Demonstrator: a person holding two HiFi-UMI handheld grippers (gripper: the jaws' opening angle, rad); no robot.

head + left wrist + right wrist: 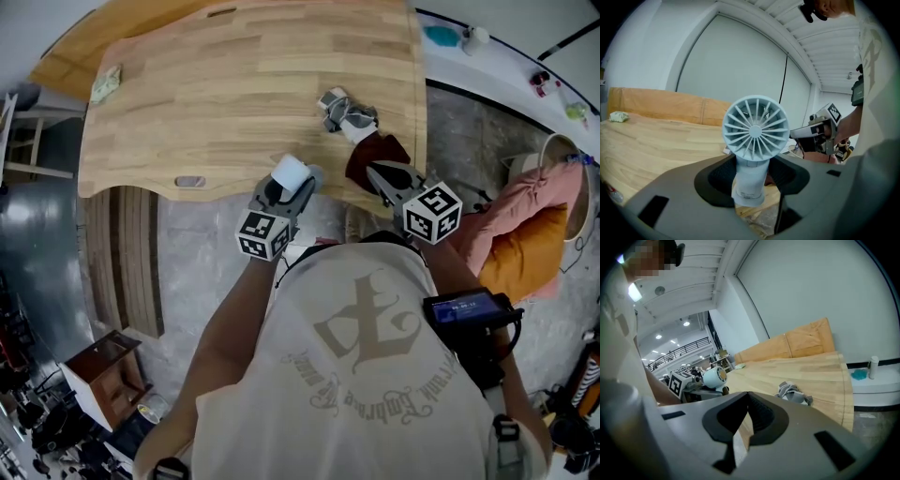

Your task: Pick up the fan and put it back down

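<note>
Head cam looks steeply down on table; gripper cams look low across it, left one tight behind fan.

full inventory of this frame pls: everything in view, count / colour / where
table: 1, light wood, centre
fan: 1, pale blue, handle between the left gripper's fingers, over the table's near edge
rag: 1, grey and white, crumpled, on the table's right part
wad: 1, pale green, table's far left corner
dark red thing: 1, table's near edge by the right gripper; can't tell what
ledge: 1, white, right of the table
bottle: 1, white, on the ledge
teal thing: 1, on the ledge beside the bottle
cloth pile: 1, pink and orange, right of the person
left gripper: 1, grey, shut on the fan
right gripper: 1, grey, fingers together, empty
</note>
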